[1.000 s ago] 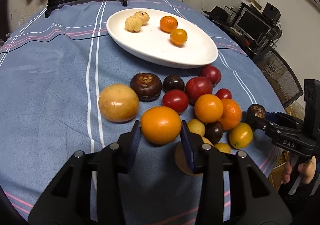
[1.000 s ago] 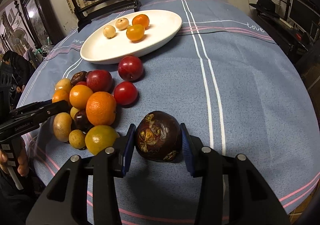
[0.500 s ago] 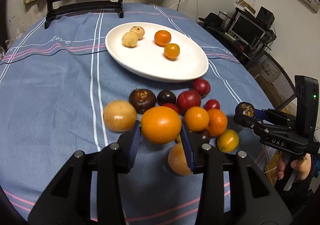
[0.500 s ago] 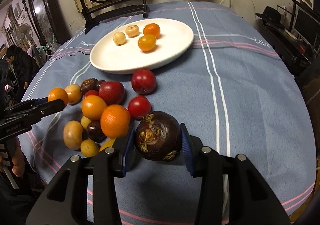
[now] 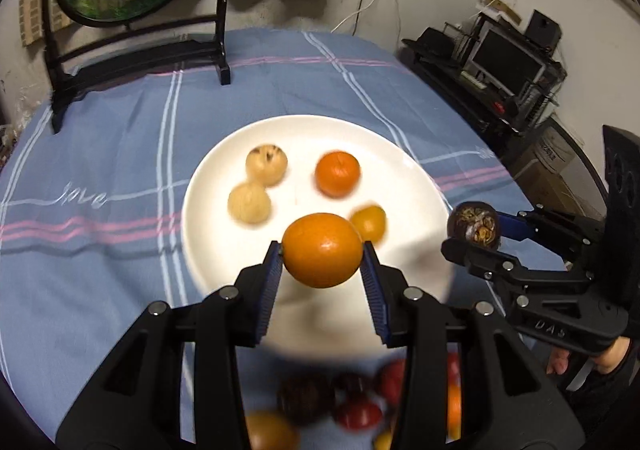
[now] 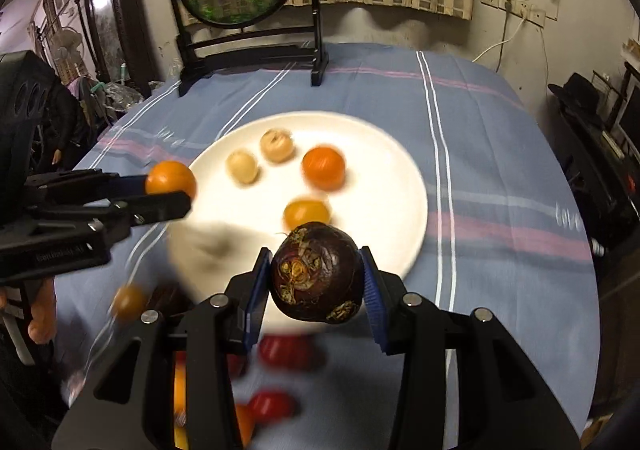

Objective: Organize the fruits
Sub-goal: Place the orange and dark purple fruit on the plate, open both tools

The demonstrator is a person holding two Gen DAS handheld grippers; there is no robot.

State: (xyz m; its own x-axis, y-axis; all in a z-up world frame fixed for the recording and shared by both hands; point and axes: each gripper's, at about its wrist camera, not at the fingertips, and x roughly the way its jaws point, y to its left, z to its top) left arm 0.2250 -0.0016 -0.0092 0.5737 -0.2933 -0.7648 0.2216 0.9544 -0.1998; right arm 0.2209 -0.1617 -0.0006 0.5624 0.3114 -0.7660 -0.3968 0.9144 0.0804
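At lower centre of the frame, the right gripper (image 6: 317, 279) clamps a dark purple fruit (image 6: 316, 273) between its blue pads. Behind it a white plate (image 6: 396, 186) on the blue striped tablecloth (image 6: 500, 170) carries two pale fruits, an orange fruit (image 6: 323, 167) and a smaller yellow-orange one (image 6: 306, 212). At left, the left gripper (image 6: 176, 190) grips an orange (image 6: 170, 178). Blurred red and orange fruits lie along the bottom edge.

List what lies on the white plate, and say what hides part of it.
On the white plate: two pale fruits, an orange, a small yellow-orange fruit. The held orange covers its near part.
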